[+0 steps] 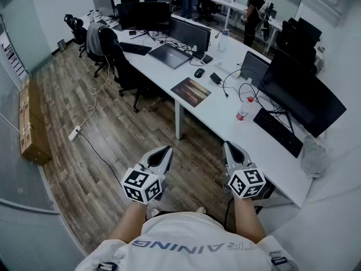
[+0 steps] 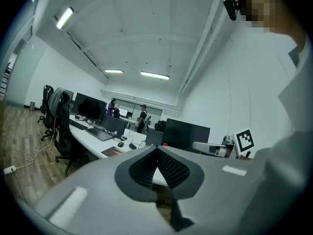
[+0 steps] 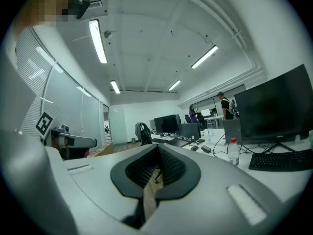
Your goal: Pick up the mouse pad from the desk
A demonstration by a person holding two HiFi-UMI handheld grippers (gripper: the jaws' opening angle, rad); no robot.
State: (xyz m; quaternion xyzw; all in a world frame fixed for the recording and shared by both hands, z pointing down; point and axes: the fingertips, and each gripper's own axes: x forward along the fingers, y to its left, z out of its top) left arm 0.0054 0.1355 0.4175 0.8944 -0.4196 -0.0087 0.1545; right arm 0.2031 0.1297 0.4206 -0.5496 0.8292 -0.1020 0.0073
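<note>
Water bottle (image 1: 243, 109) beside a keyboard (image 1: 278, 131) — black monitor (image 1: 302, 93) behind the keyboard

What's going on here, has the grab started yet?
A person stands on the wood floor facing the long white desk with a gripper in each hand. The left gripper and the right gripper are both shut with nothing between their jaws. Both are held roughly level, close to the body and short of the desk. The mouse pad lies flat near the desk's front edge, farther along, with nothing touching it. The pickup has not started.
</note>
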